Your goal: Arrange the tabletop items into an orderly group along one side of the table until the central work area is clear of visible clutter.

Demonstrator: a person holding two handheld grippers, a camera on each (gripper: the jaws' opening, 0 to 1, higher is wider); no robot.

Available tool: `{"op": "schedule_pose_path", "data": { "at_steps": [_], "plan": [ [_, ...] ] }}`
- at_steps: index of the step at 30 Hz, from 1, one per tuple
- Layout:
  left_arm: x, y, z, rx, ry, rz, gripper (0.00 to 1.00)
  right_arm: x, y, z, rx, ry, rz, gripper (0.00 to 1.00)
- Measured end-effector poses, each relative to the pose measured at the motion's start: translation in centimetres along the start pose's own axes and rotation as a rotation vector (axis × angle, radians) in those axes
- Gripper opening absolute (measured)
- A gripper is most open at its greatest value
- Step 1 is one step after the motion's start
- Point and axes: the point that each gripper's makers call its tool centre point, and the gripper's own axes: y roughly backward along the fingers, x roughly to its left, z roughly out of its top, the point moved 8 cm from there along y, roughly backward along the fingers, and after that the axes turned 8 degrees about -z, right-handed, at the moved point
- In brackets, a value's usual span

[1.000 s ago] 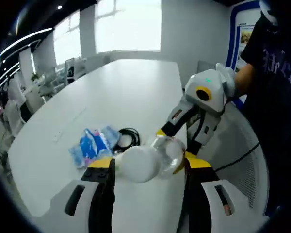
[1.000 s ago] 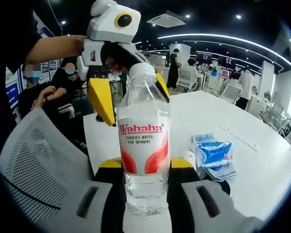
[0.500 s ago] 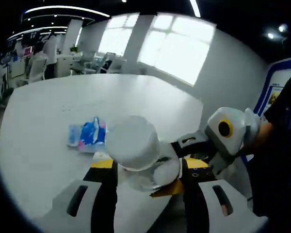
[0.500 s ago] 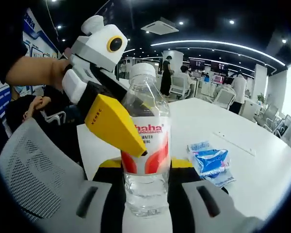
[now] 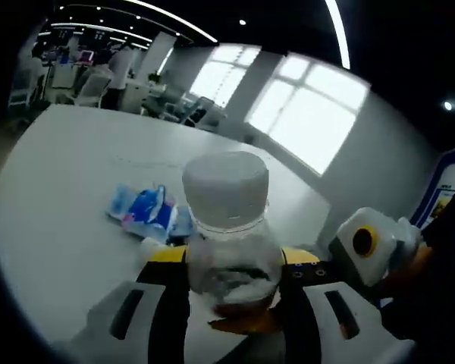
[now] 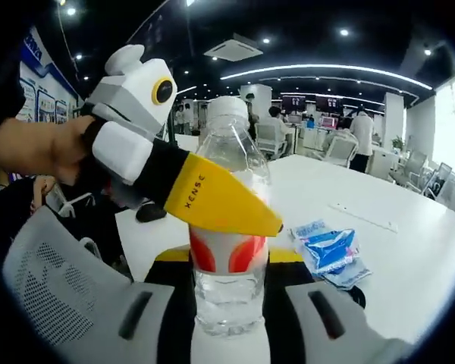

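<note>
Since one second ago, the left tool (image 6: pixel 235 220) has turned from hanging behind the water bottle (image 6: pixel 227 250) to lying across its front, and its yellow jaw now covers the top of the red label. In the left gripper view the bottle (image 5: pixel 231 235) now stands with its white cap (image 5: pixel 226 188) up between the left tool's (image 5: pixel 235 262) jaws, which are closed on its body. The right tool (image 6: pixel 227 262) grasps the lower half of the same bottle, held above the white table (image 6: pixel 409 258). The right tool (image 5: pixel 375 246) shows beside the bottle. A blue snack packet (image 6: pixel 330 246) lies on the table (image 5: pixel 53 189), near a black cable (image 6: pixel 356 294).
</note>
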Motion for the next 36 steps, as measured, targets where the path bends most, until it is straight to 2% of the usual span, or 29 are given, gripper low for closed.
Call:
{"op": "schedule_pose_path", "data": {
  "at_steps": [4, 10, 14, 16, 20, 23, 25, 27, 32, 36],
  "plan": [
    [-0.7, -0.4, 0.5, 0.034, -0.096, 0.029, 0.39, 0.0, 0.0, 0.0, -0.006, -0.026, -0.013, 0.31],
    [-0.8, -0.6, 0.9, 0.027, -0.161, 0.042, 0.37, -0.4, -0.3, 0.2, -0.003, -0.02, -0.011, 0.34],
    [-0.8, -0.6, 0.9, 0.039, -0.221, 0.057, 0.35, -0.5, -1.4, 0.1, 0.009, -0.022, 0.014, 0.39],
    [-0.8, -0.7, 0.6, 0.051, -0.261, 0.057, 0.35, -0.4, -1.3, 0.0, 0.009, 0.007, 0.038, 0.4],
    [-0.5, -0.6, 0.1, 0.054, -0.275, 0.054, 0.35, -0.3, -1.5, -0.3, 0.027, 0.041, 0.086, 0.41],
    [-0.2, -0.5, 0.0, 0.035, -0.262, 0.053, 0.35, -0.2, -1.5, -0.4, 0.006, 0.093, 0.097, 0.43],
    [-0.1, -0.5, 0.2, 0.031, -0.271, 0.058, 0.35, -0.1, -1.6, -0.6, 0.009, 0.111, 0.093, 0.53],
    [0.2, -0.3, 0.5, 0.025, -0.276, 0.064, 0.35, -0.2, -1.6, -0.9, 0.008, 0.099, 0.094, 0.71],
    [1.8, 0.5, 1.4, 0.016, -0.309, 0.101, 0.35, -1.2, -0.6, -1.0, 0.013, 0.081, 0.07, 0.81],
    [4.0, 1.4, 2.2, 0.02, -0.335, 0.15, 0.36, -2.3, 0.7, -0.8, -0.001, 0.037, 0.03, 0.91]
  ]
}}
